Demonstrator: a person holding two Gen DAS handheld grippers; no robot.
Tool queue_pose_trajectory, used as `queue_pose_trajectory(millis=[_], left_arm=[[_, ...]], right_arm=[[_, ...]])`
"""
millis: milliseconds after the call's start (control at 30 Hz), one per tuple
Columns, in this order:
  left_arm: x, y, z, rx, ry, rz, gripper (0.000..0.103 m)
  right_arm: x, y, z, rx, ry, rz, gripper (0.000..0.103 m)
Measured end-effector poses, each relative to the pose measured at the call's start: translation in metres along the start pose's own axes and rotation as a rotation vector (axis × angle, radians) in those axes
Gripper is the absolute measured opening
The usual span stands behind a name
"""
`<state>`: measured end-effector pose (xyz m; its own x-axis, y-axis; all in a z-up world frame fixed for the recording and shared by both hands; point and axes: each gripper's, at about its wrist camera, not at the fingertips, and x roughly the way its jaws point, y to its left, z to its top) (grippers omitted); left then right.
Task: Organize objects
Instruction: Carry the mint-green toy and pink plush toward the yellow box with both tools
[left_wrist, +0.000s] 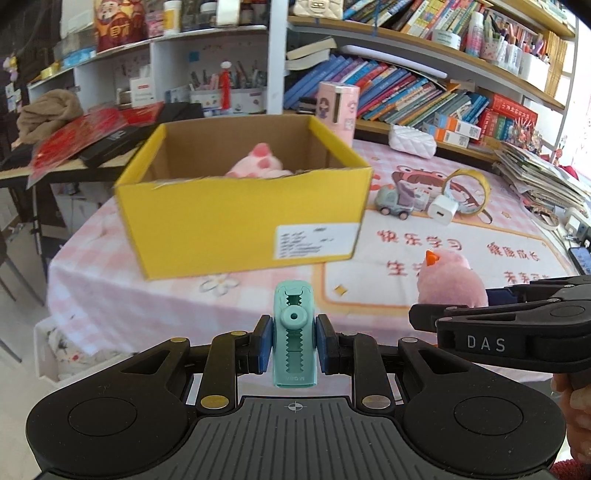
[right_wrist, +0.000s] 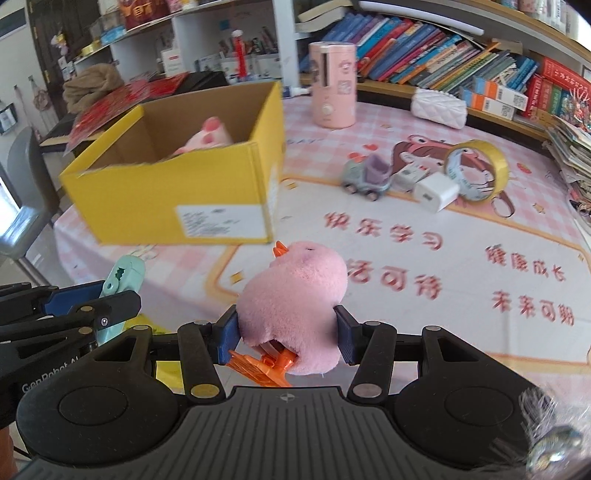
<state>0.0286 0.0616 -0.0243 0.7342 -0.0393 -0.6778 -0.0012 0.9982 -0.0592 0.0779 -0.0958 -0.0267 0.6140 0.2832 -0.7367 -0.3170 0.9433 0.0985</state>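
With your left gripper (left_wrist: 294, 341) pinching the teal crocodile-shaped plastic clip (left_wrist: 293, 334) and your right gripper (right_wrist: 288, 332) clamping the pink plush chick (right_wrist: 295, 306), carry both ahead over the open yellow cardboard box (left_wrist: 240, 221), clear its near wall, then release.

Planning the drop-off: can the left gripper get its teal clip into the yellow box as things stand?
Probably yes. The left gripper is shut on the teal clip, the yellow box ahead is open-topped, and nothing stands between. A pink plush lies inside, with room beside it.
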Motion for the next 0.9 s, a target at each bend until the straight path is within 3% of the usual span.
queue_pose_trajectory(millis=[467,900], left_arm=[[-0.05,0.034,-0.021,0.016,-0.079,0.06,0.023],[-0.076,0.044,-0.023,0.013,-0.152,0.067,0.023]], right_arm=[[-0.027,0.059,-0.023,-0.03,-0.058,0.057,0.05],[-0.051,0.079,-0.023,-0.069,-0.12,0.068,0.05]])
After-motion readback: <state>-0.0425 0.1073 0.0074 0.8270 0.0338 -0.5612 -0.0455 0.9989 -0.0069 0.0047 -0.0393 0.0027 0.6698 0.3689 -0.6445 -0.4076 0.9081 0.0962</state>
